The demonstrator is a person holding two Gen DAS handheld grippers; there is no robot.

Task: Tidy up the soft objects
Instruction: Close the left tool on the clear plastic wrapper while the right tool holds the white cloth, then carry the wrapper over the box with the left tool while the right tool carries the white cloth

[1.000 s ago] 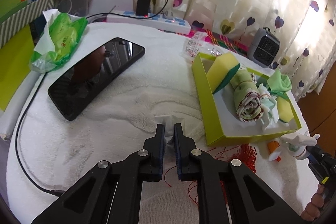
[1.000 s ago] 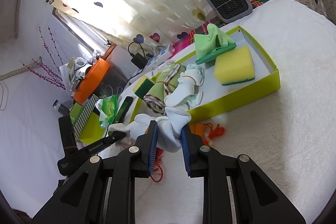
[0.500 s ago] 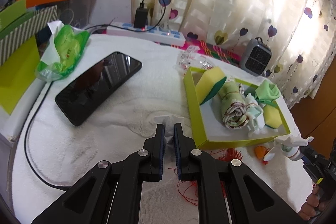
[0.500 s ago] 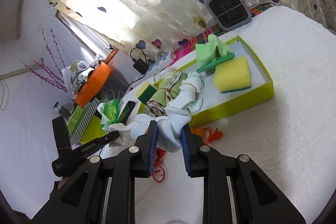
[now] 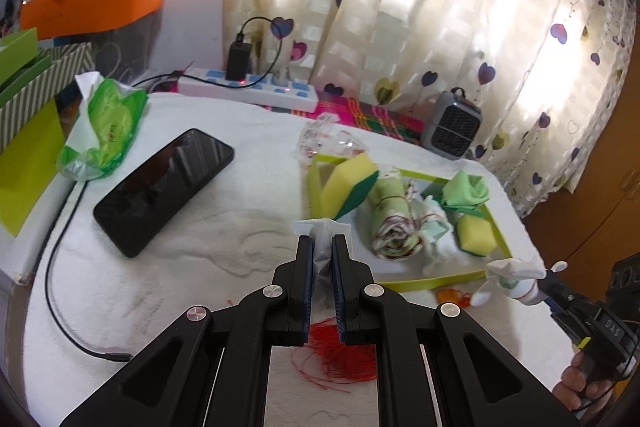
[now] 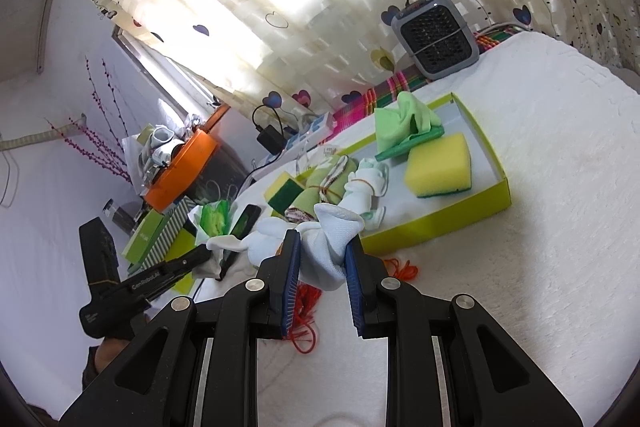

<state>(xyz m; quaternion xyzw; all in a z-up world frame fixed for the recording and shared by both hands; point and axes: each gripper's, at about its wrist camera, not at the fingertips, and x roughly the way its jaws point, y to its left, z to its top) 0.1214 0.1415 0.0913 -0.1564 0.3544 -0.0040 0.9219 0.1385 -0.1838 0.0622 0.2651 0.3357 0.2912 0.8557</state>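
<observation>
A white sock is stretched between both grippers, lifted above the white towel. My right gripper is shut on one end of it. My left gripper is shut on the other end; the left gripper also shows in the right wrist view. The lime-green box lies just beyond, holding two yellow sponges, a rolled cloth, a tied white sock bundle and a green cloth. The right gripper with its sock end shows at the right in the left wrist view.
Red thread lies on the towel under the grippers. A black phone with a cable, a green tissue pack, a power strip and a small grey heater stand around. An orange tray sits at the back left.
Both grippers have risen and pulled back from the box, still holding the sock; the scene looks smaller and farther. The box's contents have not moved.
</observation>
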